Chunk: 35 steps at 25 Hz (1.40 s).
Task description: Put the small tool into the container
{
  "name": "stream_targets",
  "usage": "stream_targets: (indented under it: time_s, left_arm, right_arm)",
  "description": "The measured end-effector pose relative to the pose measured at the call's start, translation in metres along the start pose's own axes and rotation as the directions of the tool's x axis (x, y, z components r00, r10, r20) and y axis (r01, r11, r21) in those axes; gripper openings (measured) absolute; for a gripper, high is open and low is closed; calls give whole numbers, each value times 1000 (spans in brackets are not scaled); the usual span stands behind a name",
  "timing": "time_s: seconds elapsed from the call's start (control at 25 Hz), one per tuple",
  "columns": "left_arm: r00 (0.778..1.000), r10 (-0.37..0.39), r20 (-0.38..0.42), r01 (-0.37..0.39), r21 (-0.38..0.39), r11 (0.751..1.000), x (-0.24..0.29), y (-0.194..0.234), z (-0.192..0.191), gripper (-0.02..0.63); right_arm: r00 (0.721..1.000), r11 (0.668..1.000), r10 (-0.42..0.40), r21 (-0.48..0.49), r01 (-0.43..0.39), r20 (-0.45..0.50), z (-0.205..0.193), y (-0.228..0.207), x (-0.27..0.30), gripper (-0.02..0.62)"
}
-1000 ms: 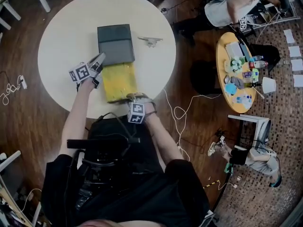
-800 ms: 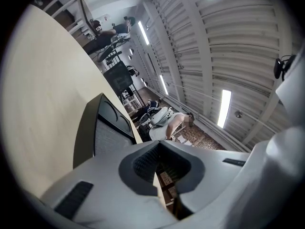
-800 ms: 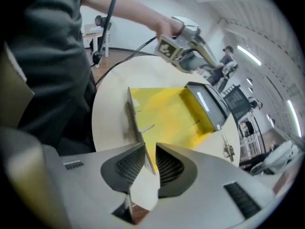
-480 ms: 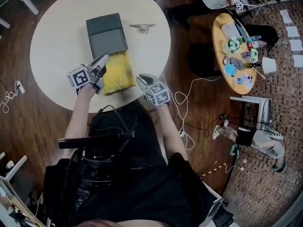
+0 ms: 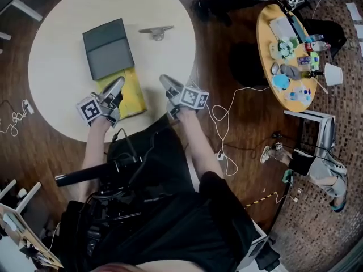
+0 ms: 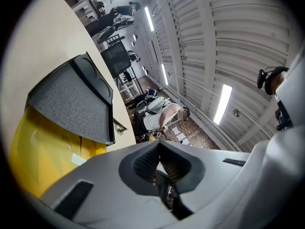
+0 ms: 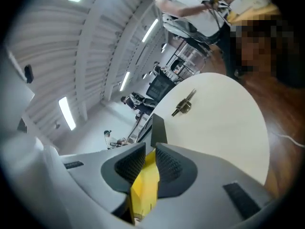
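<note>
The round table (image 5: 57, 27) carries everything: on it lies the container (image 5: 108, 49), its grey part at the far end and its yellow part (image 5: 127, 92) bared toward you, so I judge it open and ready. Your left tongs (image 5: 116, 86) sit at the yellow part's near left corner, tips together on nothing; whether they touch the container I cannot tell. Your right tongs (image 5: 166, 83) hang just right of the yellow part, near the table's edge and apart from the container. They have just been closing a little and stand at a narrow gap, gripping nothing. The yellow seen through that gap is, by my reading, the container beyond. The tool (image 5: 156, 33), a small metal piece, lies on the bare table off the container's far right corner, well apart from both tongs and not yet picked up. So the step in hand is the reach for the tool. Next, carry your right tongs forward over the table to it, spread them wider, line them across its slim body, come down and close. Then bring it over the yellow part and let go, with the left tongs beside the container so it cannot slide
</note>
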<state>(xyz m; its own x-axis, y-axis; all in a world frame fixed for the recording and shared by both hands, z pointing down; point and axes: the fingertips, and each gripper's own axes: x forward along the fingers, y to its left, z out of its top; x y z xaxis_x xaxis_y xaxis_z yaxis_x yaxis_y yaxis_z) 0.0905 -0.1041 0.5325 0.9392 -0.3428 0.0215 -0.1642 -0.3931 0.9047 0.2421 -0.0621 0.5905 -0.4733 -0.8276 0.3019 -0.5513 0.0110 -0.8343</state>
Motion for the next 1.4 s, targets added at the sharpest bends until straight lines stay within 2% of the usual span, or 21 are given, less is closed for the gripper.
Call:
stream_targets:
  time_s: [0.16, 0.28, 0.32, 0.52, 0.6, 0.76, 0.88, 1.04, 1.4]
  left_arm:
    - [998, 45, 32, -45, -28, 999, 13, 4, -9, -5]
    - [995, 94, 43, -92, -31, 995, 27, 10, -19, -5]
    - [993, 108, 48, -106, -27, 994, 31, 13, -21, -5]
    - [981, 170, 98, -166, -46, 985, 35, 17, -24, -5]
    - [976, 189, 110, -184, -53, 981, 32, 19, -25, -5]
    - [966, 219, 141, -212, -62, 975, 26, 24, -23, -5]
    - [959, 229, 166, -221, -62, 973, 22, 25, -17, -5]
    - [953, 237, 191, -228, -69, 971, 14, 25, -13, -5]
    - [940, 250, 231, -240, -72, 968, 5, 25, -3, -5]
  right_arm:
    - [998, 986, 41, 159, -47, 41, 25, -22, 12, 75]
    - [990, 967, 123, 215, -134, 68, 47, -35, 26, 75]
    - [990, 965, 124, 226, -136, 67, 54, -43, 31, 75]
    - [993, 951, 108, 285, -116, 44, 71, -68, 58, 52]
    - [994, 947, 110, 301, -114, 29, 76, -73, 71, 78]
    - [994, 937, 107, 331, -111, 31, 90, -82, 96, 78]
    - [997, 927, 65, 367, -72, 33, 101, -96, 115, 81]
    - [1000, 911, -2, 412, -3, 12, 108, -114, 134, 185]
    - [999, 871, -40, 490, 23, 24, 115, -127, 161, 186]
